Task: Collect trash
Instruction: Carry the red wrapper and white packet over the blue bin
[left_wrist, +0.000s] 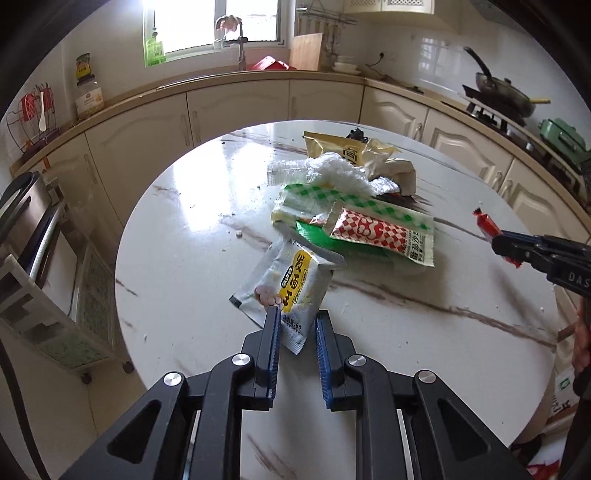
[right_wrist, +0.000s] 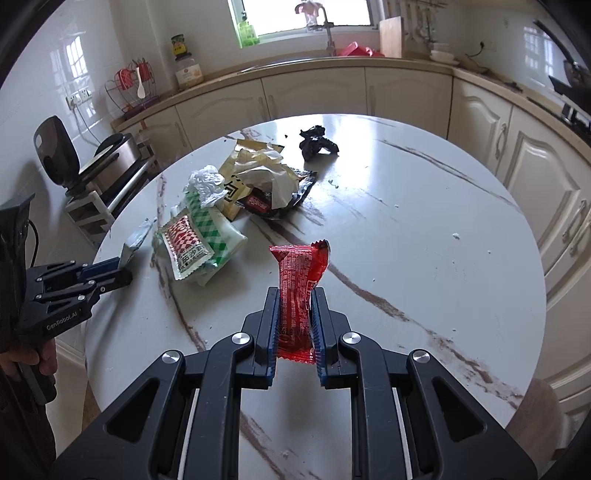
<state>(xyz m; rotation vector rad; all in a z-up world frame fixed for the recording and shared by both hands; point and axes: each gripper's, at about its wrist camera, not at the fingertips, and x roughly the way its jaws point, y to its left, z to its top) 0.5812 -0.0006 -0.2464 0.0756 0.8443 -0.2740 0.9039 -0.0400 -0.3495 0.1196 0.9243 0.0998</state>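
The left gripper (left_wrist: 296, 317) has its jaws closed on a corner of a grey sachet with a yellow label (left_wrist: 286, 291), lifted at a tilt above the round marble table (left_wrist: 424, 354). The right gripper (right_wrist: 295, 295) clamps a red wrapper (right_wrist: 301, 288) upright between its jaws, over the table's near side. The rest of the trash pile (right_wrist: 221, 206), with a green checked packet and a red checked sachet, lies near the left gripper. A crumpled black scrap (right_wrist: 316, 142) sits apart, farther back.
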